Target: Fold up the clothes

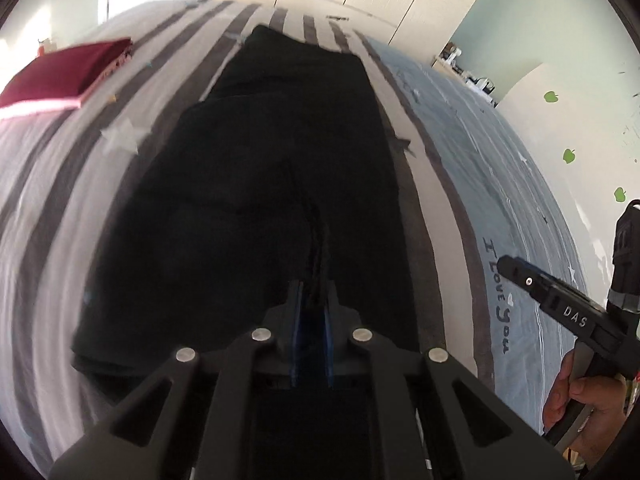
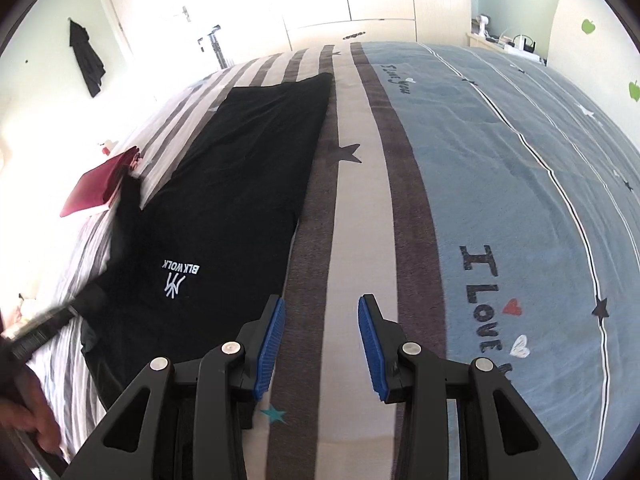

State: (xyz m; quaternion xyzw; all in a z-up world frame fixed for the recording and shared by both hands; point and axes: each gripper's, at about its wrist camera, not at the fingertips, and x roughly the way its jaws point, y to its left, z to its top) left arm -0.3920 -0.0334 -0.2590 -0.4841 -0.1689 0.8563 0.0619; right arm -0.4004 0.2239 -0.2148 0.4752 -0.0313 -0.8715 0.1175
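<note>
- Black garment (image 2: 240, 184), plain apart from a white "BLK WOLK" logo (image 2: 178, 278).
- Bedsheet (image 2: 500, 184): cream and grey-brown stripes on one part, dusty blue on the other with thin white and black lines, dark stars, black "I Love You" lettering, a red heart and a white one.
- Folded cloth (image 1: 64, 74): dark red, pink edge.
- Right gripper (image 2: 322, 344): black, with blue pads on the fingers (image 2: 272, 344).
- Wall stickers (image 1: 551, 97): green apples.
</note>
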